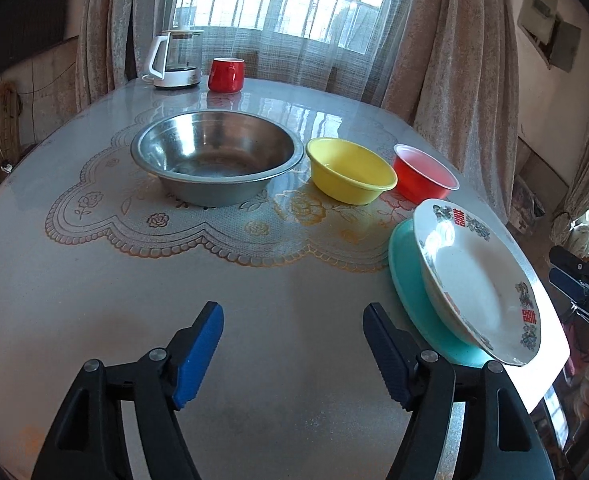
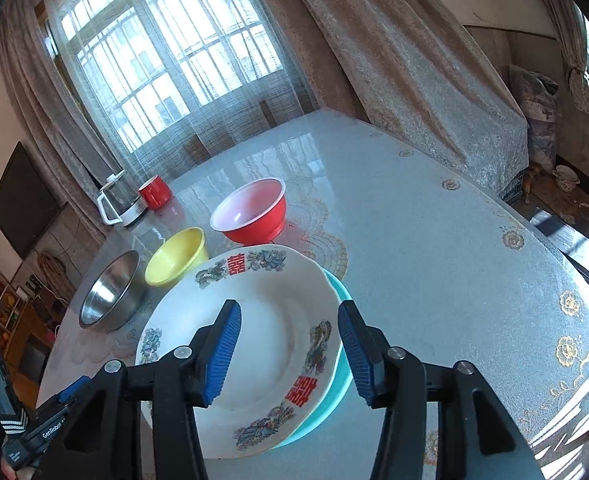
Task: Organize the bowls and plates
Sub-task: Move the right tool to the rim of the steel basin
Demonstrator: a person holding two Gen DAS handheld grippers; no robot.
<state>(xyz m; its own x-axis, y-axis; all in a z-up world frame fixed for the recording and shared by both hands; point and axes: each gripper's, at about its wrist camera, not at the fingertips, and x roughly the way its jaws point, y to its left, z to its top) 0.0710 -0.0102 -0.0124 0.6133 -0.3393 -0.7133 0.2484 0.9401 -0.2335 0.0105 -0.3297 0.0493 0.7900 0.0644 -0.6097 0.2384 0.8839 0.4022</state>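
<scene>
A white patterned plate (image 1: 478, 280) (image 2: 254, 336) lies on a teal plate (image 1: 414, 292) (image 2: 336, 392) at the table's near right. Behind them stand a red bowl (image 1: 422, 176) (image 2: 254, 212), a yellow bowl (image 1: 350, 170) (image 2: 176, 256) and a large steel bowl (image 1: 214, 156) (image 2: 110, 292) in a row. My left gripper (image 1: 292, 312) is open and empty above bare table, left of the plates. My right gripper (image 2: 290, 312) is open and empty just above the white plate. It also shows at the right edge of the left wrist view (image 1: 578, 280).
A white-handled glass kettle (image 1: 176, 60) (image 2: 120, 200) and a red mug (image 1: 226, 74) (image 2: 155, 192) stand at the table's far edge by the curtained window. A lace-patterned mat (image 1: 134, 220) lies under the bowls. The table edge (image 2: 574, 256) runs along the right.
</scene>
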